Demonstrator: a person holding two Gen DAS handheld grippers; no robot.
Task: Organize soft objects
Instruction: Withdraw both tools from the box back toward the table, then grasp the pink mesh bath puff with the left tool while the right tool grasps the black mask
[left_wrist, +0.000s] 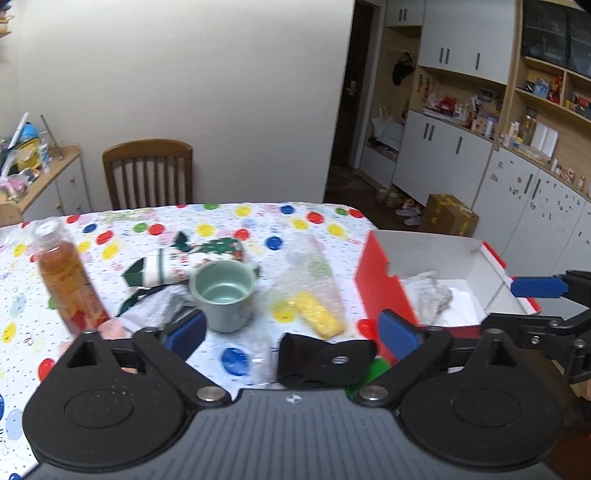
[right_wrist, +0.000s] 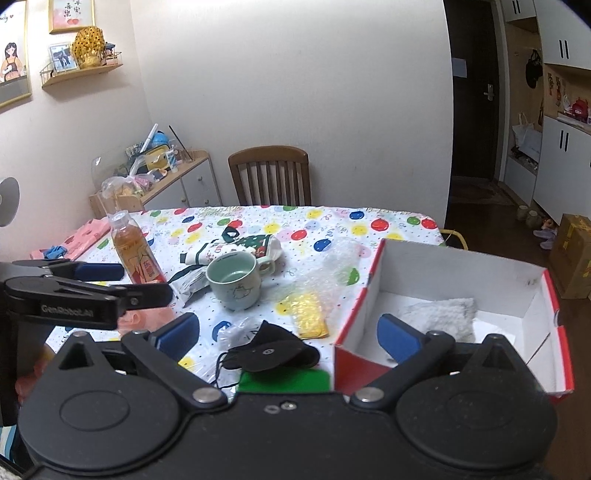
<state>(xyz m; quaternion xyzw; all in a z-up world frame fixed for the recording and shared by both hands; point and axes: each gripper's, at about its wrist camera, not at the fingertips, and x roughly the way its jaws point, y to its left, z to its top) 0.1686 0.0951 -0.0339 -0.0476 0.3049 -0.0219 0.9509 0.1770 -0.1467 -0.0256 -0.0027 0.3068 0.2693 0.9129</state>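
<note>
Balloon-print table (right_wrist: 332, 221) bears bottle (right_wrist: 133, 251); mug (right_wrist: 236, 284); socks (right_wrist: 251, 245); black mask (right_wrist: 273, 350); box (right_wrist: 458, 266).

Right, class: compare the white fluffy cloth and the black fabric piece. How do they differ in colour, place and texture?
The white fluffy cloth lies inside the red-and-white box; the black fabric piece lies outside it on the spotted tablecloth. The cloth looks shaggy and thick; the black piece looks smooth and flat, with a thin cord trailing from it. Both appear soft, and no gripper holds either.
</note>
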